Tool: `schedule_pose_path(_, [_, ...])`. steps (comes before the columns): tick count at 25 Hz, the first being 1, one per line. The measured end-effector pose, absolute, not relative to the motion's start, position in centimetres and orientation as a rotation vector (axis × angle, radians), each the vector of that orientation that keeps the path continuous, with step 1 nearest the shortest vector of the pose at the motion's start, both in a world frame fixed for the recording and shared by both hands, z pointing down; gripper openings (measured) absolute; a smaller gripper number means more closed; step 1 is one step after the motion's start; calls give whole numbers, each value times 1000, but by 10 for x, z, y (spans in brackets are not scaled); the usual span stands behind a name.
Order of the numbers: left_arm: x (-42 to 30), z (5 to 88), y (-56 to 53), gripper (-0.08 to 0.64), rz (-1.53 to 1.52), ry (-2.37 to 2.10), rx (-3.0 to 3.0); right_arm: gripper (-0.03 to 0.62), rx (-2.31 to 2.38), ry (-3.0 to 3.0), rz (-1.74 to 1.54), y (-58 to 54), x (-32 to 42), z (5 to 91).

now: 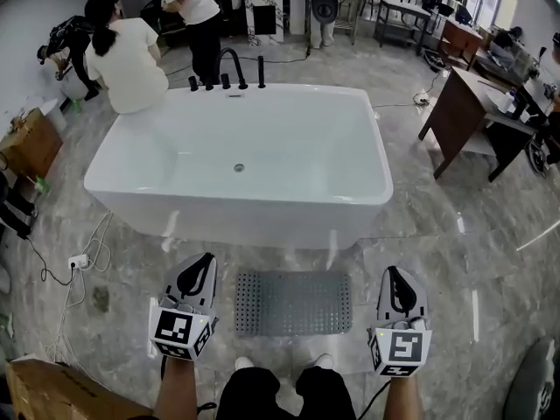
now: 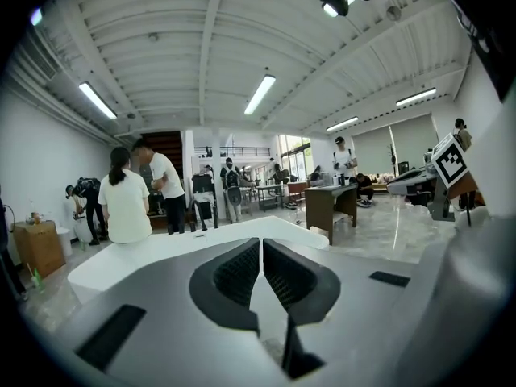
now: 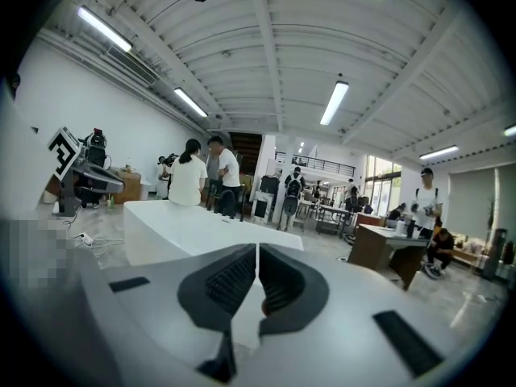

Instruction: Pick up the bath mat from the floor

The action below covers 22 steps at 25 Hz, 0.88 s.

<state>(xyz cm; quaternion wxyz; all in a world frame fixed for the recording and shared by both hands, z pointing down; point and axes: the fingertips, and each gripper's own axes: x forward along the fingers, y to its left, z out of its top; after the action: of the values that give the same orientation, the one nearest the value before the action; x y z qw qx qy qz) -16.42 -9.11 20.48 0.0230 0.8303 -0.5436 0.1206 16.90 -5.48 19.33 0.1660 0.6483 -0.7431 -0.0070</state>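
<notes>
Dark trouser legs (image 1: pixel 284 394) are seen at the bottom edge of the head view, with white shoes (image 1: pixel 243 363) just ahead of them and bare forearms (image 1: pixel 179 394) at either side. Clenched fully, the left tongs (image 1: pixel 208 259) are shown with their ridged black pads pressed together and nothing caught between them. The right tongs (image 1: pixel 391 272) are likewise clenched and empty. Both are pointed forward toward the white bathtub (image 1: pixel 236 221), one at each side of the bath mat (image 1: pixel 293 303), and neither is touching it.

The bath mat, grey and dotted with rows of holes, is laid flat on the marbled floor (image 1: pixel 437 261), just beyond the shoes and close to the near wall of the bathtub. A black faucet (image 1: pixel 229 66) is mounted on the far rim. A person in a pale top (image 1: pixel 127 59) is seated at the far left corner of that rim, and a second person (image 1: pixel 197 11) is standing just behind. A wooden desk (image 1: pixel 464 103) is placed to the right of the bathtub. A white power strip (image 1: pixel 79 261) with its cable is lying on the floor at the left, and a cardboard box (image 1: pixel 52 392) is cut off by the lower left corner.
</notes>
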Motion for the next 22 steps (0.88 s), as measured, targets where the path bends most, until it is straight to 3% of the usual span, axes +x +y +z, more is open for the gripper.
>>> schedule_pose_path(22, [-156,504,-129,18,479,-1707,2487,23,1835,-2083,118,-99,214,499])
